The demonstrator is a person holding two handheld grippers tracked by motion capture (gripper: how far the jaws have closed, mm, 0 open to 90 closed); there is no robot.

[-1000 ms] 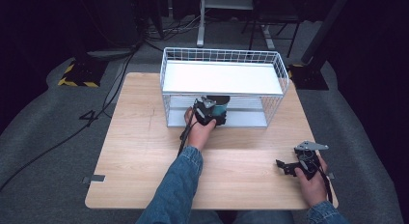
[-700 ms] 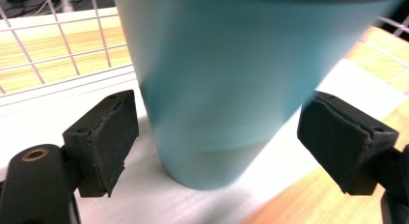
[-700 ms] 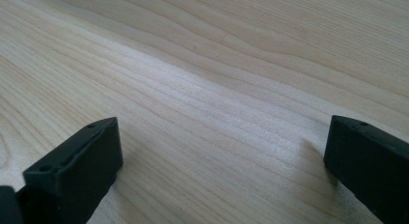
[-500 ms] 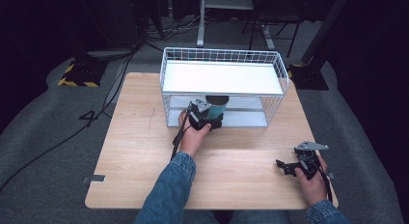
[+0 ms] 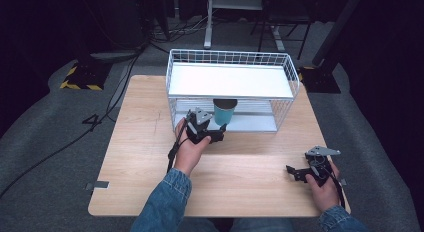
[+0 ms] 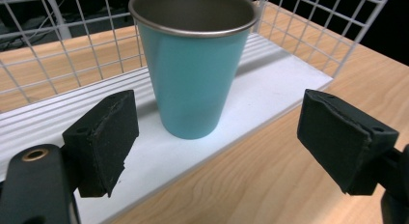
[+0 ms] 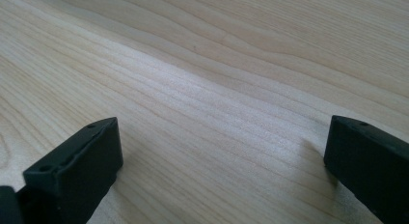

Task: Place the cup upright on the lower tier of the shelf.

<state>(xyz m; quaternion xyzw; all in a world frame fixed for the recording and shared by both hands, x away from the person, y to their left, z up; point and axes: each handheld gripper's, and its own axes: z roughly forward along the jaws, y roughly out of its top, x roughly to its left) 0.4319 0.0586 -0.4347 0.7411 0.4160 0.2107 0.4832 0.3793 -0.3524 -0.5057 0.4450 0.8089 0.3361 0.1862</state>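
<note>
sleeves (image 5: 165, 202): blue denim | fingers (image 6: 103, 139): black, blocky pads | cable (image 5: 175, 147): black | top plate (image 5: 324, 151): grey

**Metal, wire, foam and wood**

The teal tapered metal cup (image 6: 193, 69) is showing a matt coat and a bare brushed rim. The white wire rack (image 5: 285, 72) is looking smooth-coated, its ribbed white shelf (image 6: 270, 84) perhaps plastic. The black pads (image 6: 103, 137) are appearing rough, foam-like. The pale wooden table (image 7: 202, 89) is showing matt grain.

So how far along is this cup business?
The teal cup stands upright on the lower shelf of the white wire rack, so placing looks done. The left claw sits open just in front of the cup, not touching it. The right claw rests open on the table. Probably all that is left is drawing the left hand away.
</note>
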